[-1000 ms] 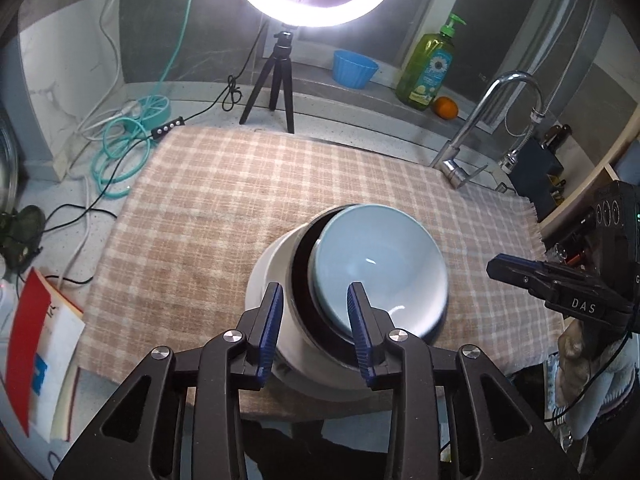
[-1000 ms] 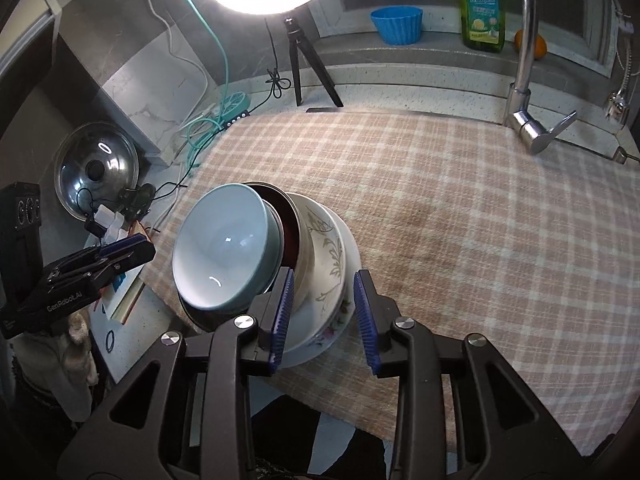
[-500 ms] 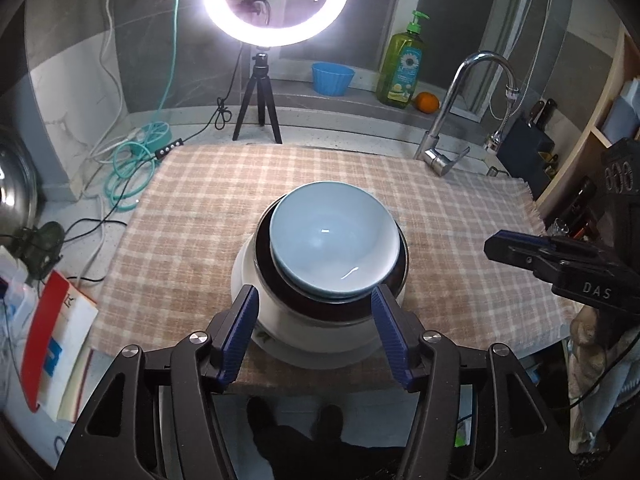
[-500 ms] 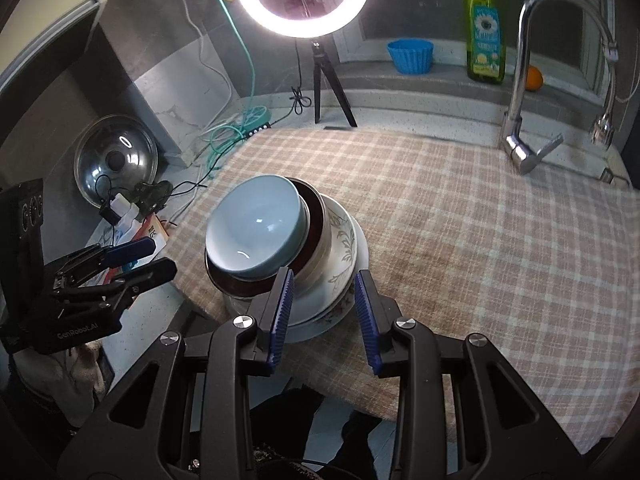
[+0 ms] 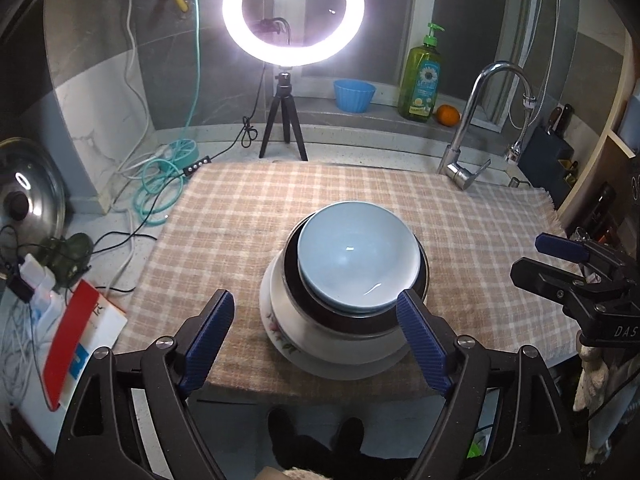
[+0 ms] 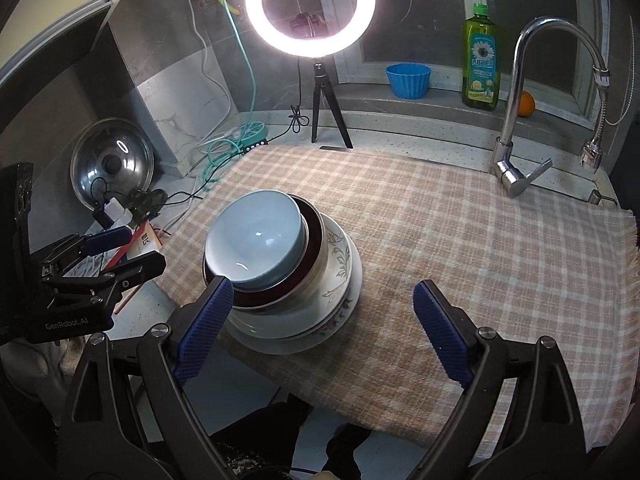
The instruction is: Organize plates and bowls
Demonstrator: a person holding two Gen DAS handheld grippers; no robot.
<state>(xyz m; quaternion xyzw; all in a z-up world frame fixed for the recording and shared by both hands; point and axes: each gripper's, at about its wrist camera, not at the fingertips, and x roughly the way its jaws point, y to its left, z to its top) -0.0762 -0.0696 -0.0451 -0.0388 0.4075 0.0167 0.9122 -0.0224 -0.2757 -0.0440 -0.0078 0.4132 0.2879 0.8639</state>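
Left wrist view: left gripper opening wide, nothing between, blue bowl stacked just above centre frame; right gripper likewise opening, stack up-left.

Two bowls, two plates

We are reading "GenRobot.AI" on the left gripper and "DAS" on the right gripper.

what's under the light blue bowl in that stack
The light blue bowl sits in a dark bowl, nested in a white floral bowl on a floral plate. Anything further between them is covered.
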